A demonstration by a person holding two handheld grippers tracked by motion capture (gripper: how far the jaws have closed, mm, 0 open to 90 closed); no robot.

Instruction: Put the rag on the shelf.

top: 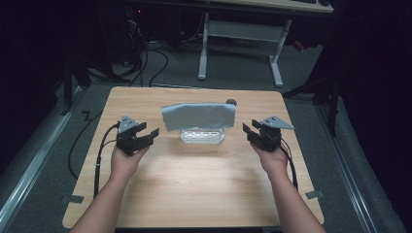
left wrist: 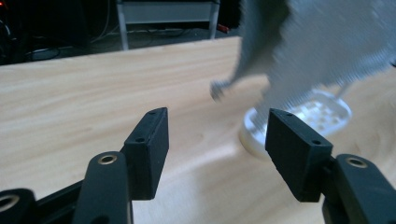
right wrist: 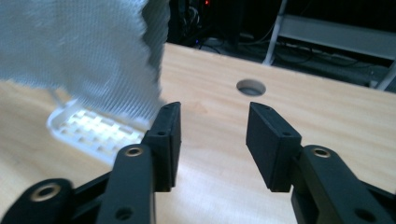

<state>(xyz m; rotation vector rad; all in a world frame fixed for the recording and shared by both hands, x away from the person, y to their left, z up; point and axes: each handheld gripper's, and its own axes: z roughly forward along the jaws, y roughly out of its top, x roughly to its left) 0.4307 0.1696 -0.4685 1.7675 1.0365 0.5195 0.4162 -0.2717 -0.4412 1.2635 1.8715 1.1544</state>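
A grey cloth (top: 198,116) is spread flat in the air over a white slotted tray (top: 202,136) at the middle of the wooden table; neither gripper touches it. My left gripper (top: 148,130) is left of the tray, open, with nothing between its jaws. My right gripper (top: 250,127) is right of the tray, also open and empty. In the left gripper view, the blurred cloth (left wrist: 322,42) hangs above the tray (left wrist: 327,112), beyond my open left gripper (left wrist: 217,126). In the right gripper view, the cloth (right wrist: 79,51) covers most of the tray (right wrist: 93,128), left of my open right gripper (right wrist: 215,121).
The wooden table (top: 194,194) has a round hole (right wrist: 251,87) near its far edge, behind the cloth. Beyond the table stands a white-legged desk (top: 203,53), with cables (top: 145,63) on the dark floor.
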